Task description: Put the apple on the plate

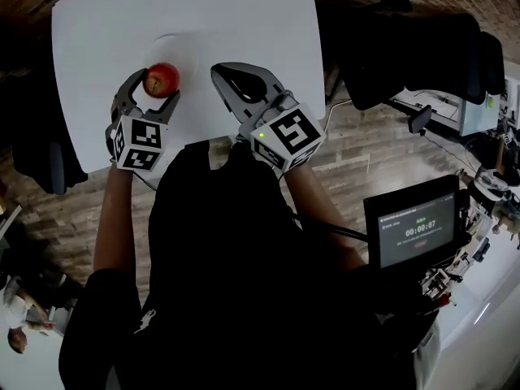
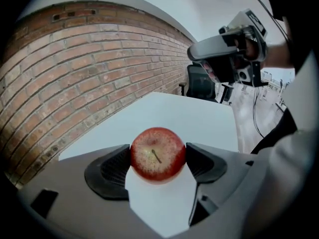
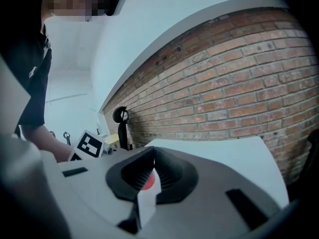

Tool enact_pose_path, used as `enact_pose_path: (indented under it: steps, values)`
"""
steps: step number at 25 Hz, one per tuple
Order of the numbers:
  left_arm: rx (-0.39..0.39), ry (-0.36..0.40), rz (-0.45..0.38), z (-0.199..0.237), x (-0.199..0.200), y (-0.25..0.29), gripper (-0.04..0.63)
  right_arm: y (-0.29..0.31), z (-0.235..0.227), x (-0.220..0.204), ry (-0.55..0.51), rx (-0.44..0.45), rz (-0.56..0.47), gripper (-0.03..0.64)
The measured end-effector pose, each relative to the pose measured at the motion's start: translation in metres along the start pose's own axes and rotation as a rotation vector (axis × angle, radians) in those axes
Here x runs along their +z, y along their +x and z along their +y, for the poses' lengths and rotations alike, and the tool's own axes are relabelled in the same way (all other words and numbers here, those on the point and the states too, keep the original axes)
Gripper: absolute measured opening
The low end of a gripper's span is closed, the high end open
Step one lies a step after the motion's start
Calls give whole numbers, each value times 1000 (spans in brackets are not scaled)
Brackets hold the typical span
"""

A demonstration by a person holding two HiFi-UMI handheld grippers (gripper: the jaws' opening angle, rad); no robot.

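Angling down over the near table (image 1: pixel 244 23) edge, the left gripper (image 1: pixel 153 92) held its jaws apart around the apple (image 1: pixel 161 78), apparently not yet clamped. The right gripper (image 1: pixel 223 78), jaws together, hovered just right. The apple sat on the table; gripping and carrying it to the plate (image 1: pixel 175 36), faint beyond, remained.

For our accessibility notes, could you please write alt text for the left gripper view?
A red apple sits on a white table between the open dark jaws of the left gripper. A brick wall stands behind at left, the right gripper at upper right.
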State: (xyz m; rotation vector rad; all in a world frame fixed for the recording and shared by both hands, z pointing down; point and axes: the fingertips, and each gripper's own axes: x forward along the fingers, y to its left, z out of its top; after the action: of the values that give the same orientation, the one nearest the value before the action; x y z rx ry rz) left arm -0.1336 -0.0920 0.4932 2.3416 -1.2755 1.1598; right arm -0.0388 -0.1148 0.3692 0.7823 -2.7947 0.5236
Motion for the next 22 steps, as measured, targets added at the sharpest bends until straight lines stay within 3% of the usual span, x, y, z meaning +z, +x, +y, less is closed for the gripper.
enact_pose_path:
  steps: [8, 22]
  values:
    - [-53, 69, 46, -4, 1, 15, 359, -6, -5, -7, 41, -49, 11, 5]
    - [-52, 81, 49, -5, 12, 8, 359, -6, 0, -10, 60, -41, 19, 5]
